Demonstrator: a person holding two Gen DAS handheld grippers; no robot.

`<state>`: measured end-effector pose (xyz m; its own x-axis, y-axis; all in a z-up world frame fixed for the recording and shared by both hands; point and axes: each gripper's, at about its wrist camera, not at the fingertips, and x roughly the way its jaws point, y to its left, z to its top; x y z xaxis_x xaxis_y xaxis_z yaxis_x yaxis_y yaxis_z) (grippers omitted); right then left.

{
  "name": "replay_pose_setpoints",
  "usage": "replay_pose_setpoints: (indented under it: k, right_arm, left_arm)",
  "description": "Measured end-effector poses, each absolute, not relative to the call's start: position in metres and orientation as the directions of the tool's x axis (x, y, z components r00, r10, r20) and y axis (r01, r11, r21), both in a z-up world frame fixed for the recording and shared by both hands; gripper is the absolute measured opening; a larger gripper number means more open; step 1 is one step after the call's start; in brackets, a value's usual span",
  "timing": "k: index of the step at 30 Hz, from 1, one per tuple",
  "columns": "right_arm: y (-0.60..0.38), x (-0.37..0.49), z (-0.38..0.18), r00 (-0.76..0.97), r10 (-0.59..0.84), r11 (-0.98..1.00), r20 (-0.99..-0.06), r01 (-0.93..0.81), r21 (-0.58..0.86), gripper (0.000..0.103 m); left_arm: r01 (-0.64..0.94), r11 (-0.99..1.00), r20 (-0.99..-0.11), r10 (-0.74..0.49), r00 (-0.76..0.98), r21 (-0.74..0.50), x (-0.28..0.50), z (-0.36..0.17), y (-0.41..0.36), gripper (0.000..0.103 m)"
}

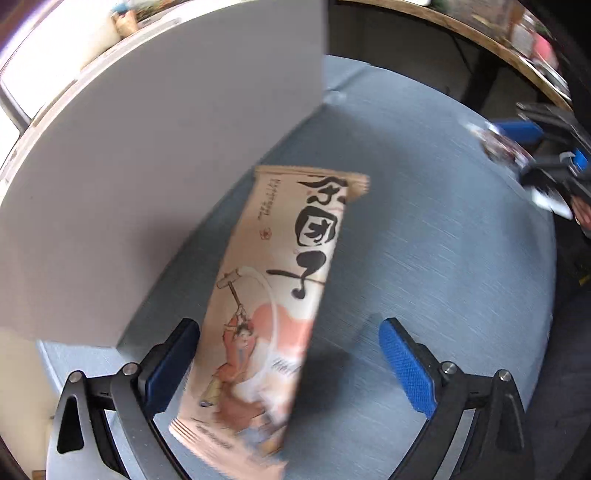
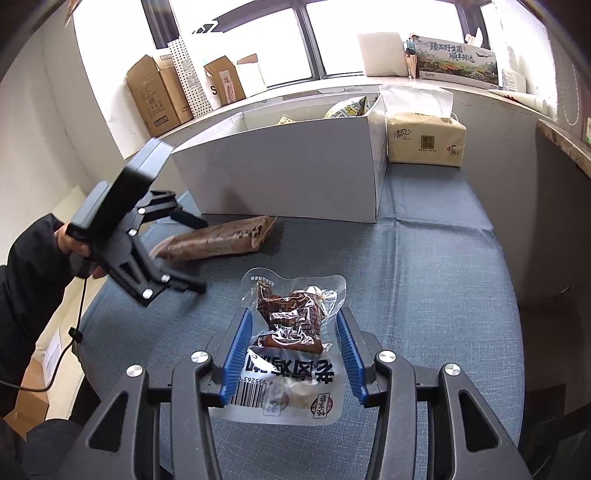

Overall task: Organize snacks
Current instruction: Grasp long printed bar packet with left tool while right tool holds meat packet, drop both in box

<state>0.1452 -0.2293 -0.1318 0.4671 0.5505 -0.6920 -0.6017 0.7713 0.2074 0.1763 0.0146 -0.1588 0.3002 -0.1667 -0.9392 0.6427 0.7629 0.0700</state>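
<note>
A long tan snack pack with black characters lies on the blue cloth beside the white box. My left gripper is open, its fingers on either side of the pack's near end. In the right wrist view the same pack lies in front of the white box, with the left gripper over it. My right gripper is open, its blue pads either side of a clear vacuum pack of brown meat lying on the cloth. Yellow snack bags sit inside the box.
A tissue pack stands right of the box. Cardboard boxes and a printed carton line the windowsill. A wooden desk edge is behind the table. The blue cloth covers the table.
</note>
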Motion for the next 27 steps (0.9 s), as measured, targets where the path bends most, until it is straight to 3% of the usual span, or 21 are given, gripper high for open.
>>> replay_pose_setpoints:
  k: [11,16,17,18,27]
  right_arm:
    - [-0.227,0.145,-0.131,0.457,0.557,0.767,-0.693,-0.603,0.22,0.051]
    - [-0.228,0.145,-0.132,0.458,0.557,0.77,-0.693,-0.597,0.225,0.051]
    - [-0.229,0.145,-0.132,0.459,0.557,0.771,-0.692,-0.595,0.226,0.051]
    - [-0.229,0.145,-0.133,0.457,0.558,0.771,-0.692,-0.594,0.229,0.051]
    - [-0.228,0.142,-0.129,0.457,0.571,0.764,-0.682,-0.599,0.239,0.051]
  left_arm:
    - [0.569,0.822,-0.937,-0.219,0.272,-0.027,0.194,-0.164,0.033,0.098]
    - [0.532,0.846,-0.923,-0.225,0.313,-0.026,0.205,-0.158,0.042,0.084]
    - [0.515,0.857,-0.914,-0.232,0.332,-0.031,0.207,-0.154,0.045,0.065]
    - [0.498,0.866,-0.907,-0.251,0.338,-0.055,0.206,-0.15,0.042,0.059]
    - [0.327,0.945,-0.89,-0.154,0.429,-0.006,0.176,-0.129,0.056,0.057]
